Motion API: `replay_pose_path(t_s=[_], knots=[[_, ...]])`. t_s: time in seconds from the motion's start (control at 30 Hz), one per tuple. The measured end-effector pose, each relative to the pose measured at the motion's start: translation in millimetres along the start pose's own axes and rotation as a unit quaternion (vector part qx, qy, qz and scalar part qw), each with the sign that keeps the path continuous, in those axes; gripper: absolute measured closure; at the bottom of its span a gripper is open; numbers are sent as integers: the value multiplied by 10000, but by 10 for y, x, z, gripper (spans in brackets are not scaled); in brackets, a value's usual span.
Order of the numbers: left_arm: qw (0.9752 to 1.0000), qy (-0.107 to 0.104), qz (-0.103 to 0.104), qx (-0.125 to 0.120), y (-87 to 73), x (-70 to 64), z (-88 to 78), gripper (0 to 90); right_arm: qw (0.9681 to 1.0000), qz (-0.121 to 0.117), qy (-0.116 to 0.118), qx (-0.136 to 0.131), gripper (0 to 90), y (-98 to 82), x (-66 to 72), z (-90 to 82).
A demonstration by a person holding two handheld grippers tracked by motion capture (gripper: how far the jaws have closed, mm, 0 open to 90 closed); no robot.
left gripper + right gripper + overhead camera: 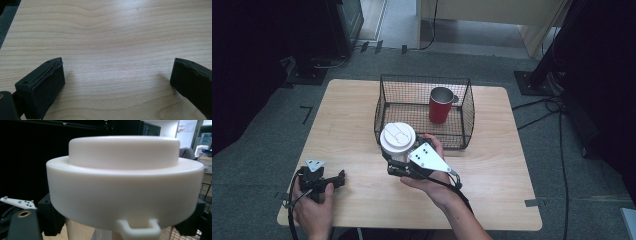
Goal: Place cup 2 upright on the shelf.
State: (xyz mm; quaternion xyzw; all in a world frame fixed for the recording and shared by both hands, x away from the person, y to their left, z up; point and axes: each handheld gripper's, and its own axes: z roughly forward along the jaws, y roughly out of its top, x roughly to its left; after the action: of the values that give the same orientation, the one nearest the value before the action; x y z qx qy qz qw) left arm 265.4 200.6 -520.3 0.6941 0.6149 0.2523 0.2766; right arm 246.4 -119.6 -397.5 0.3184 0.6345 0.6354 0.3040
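- Right gripper (pixel 399 162) jaws clamped below the white plastic lid of a lidded cup (pixel 398 140)
- Left gripper (pixel 343 178) jaws apart, empty
- Risk: cup base could clip black wire basket (pixel 384 102) rim, tipping it

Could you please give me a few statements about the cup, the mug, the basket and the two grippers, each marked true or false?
1. The right gripper is shut on the white-lidded cup. True.
2. The red mug stands on the bare table outside the wire basket. False: it stands inside the basket.
3. The left gripper has open jaws with nothing between them. True.
4. The white-lidded cup lies on its side. False: it is held upright.
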Motion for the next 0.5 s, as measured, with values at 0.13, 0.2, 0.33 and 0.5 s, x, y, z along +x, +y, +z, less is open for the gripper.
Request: replay_pose_path(t_s=[0.13, 0.2, 0.33, 0.5], knots=[[10000, -1, -4, -1, 0, 0, 0, 0, 10000, -18, -77, -11, 158, 36, -54, 42], [10000, -1, -4, -2, 0, 0, 0, 0, 10000, -8, -92, -34, 158, 56, -69, 57], [10000, 0, -3, 5, 1, 0, -1, 0, 9999, -23, -135, -79, 158, 100, -104, 95], [10000, 3, -2, -1, 0, 0, 0, 0, 9998, -37, -187, -91, 158, 133, -143, 139]])
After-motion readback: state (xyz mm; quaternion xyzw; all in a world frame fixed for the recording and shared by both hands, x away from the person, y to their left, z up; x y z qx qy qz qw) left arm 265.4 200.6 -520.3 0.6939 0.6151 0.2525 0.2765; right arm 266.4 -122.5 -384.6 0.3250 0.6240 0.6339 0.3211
